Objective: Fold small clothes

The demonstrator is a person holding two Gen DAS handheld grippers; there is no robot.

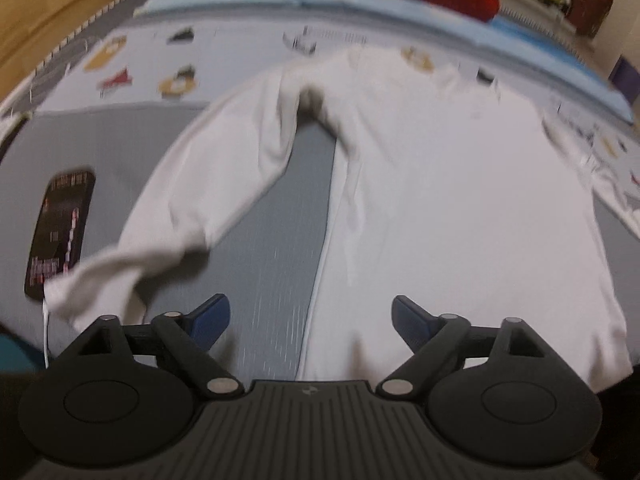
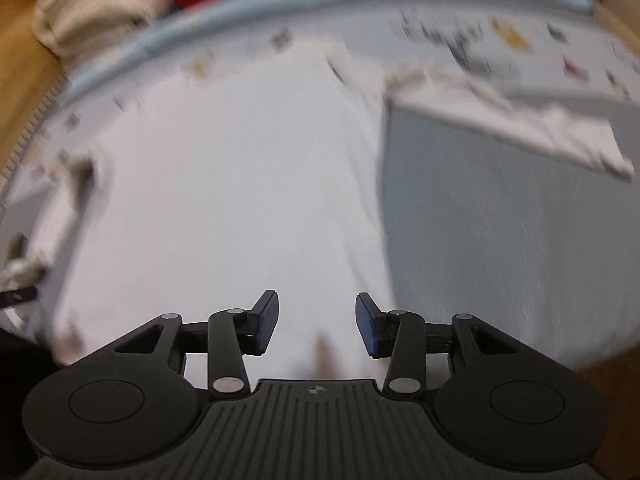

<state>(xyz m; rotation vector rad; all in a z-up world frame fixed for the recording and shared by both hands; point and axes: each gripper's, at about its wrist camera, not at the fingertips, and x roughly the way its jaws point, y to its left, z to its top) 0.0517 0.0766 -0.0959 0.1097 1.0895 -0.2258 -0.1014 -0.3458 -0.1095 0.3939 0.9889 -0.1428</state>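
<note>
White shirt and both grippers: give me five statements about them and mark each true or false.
1. The white shirt lies spread flat on a grey mat. True.
2. The left gripper is clamped on a sleeve. False: its jaws stand wide apart and hold nothing.
3. The right gripper is open over the shirt's lower part. True.
4. The shirt is already folded into a small square. False: both sleeves are stretched out to the sides.
5. A dark phone lies on top of the shirt. False: it lies on the mat, beside the sleeve's cuff.
</note>
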